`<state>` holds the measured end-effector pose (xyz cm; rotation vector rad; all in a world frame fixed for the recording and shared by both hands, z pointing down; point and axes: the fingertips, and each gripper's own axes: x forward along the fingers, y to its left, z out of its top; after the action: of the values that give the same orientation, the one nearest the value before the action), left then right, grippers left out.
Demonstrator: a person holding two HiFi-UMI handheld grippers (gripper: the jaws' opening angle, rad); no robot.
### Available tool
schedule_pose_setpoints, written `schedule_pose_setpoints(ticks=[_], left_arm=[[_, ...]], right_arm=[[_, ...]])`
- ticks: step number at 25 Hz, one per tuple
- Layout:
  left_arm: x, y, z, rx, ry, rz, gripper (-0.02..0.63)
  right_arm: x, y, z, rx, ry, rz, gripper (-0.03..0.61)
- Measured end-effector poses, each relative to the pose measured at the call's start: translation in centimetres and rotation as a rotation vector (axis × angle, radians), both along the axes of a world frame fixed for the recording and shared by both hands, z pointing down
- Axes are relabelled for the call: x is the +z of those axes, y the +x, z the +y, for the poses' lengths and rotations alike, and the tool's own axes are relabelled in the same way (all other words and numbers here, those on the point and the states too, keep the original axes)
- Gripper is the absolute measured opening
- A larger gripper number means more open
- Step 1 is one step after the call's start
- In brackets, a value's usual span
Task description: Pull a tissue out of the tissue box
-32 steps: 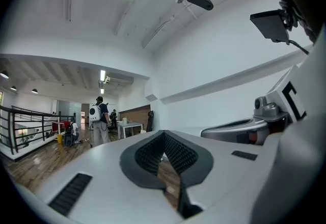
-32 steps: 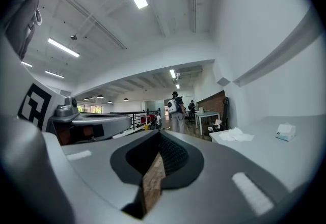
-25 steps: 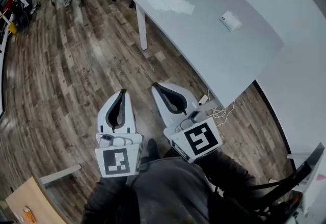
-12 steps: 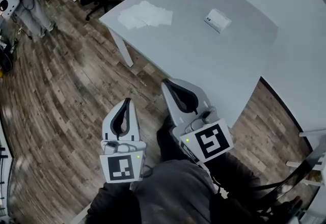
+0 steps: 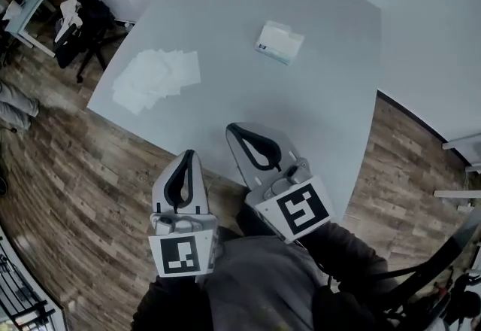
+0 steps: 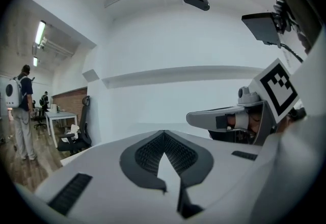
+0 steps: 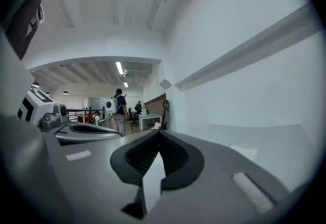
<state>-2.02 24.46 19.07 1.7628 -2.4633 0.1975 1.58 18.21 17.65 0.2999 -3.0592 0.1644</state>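
A small white tissue box point(image 5: 279, 43) with a tissue poking from its top stands on the pale grey table point(image 5: 323, 104), toward the far side. It appears as a small white shape point(image 7: 245, 151) in the right gripper view. Several loose tissues point(image 5: 154, 80) lie in a pile near the table's left corner. My left gripper point(image 5: 187, 155) is shut and empty, held over the wooden floor just short of the table edge. My right gripper point(image 5: 235, 129) is also shut and empty, its tip over the table's near edge, well short of the box.
A black office chair point(image 5: 83, 28) and a small desk point(image 5: 28, 4) stand on the wooden floor beyond the table's left corner. A person with a backpack point(image 6: 22, 111) stands far off at the left. White walls close the far side and the right.
The view has swung onto the table, so the box and tissue pile now sit nearer and more central. Both grippers stay shut and now reach the table's near edge.
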Motion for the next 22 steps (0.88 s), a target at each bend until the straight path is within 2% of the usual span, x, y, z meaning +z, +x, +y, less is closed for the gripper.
schedule_pose_setpoints(ticks=[7,11,17,22], left_arm=[[-1.2,-1.7,-10.4,0.175,0.031,0.022,0.002],[-0.2,-2.5,-16.2,0.283,0.025,0.042,0.002],[3.3,-3.0,-25.4,0.447,-0.024,0.090,0.002],[7.1,-2.7,-31.3,0.553,-0.113,0.122,0.002]], right_arm=[[-0.2,-0.1,-9.1,0.178,0.018,0.025,0.002],[1.1,-0.7,-14.1,0.271,0.027,0.058,0.002],[4.2,-1.9,-21.4,0.397,-0.021,0.103,0.002],[7.5,-1.3,-27.0,0.502,-0.082,0.122,0.002]])
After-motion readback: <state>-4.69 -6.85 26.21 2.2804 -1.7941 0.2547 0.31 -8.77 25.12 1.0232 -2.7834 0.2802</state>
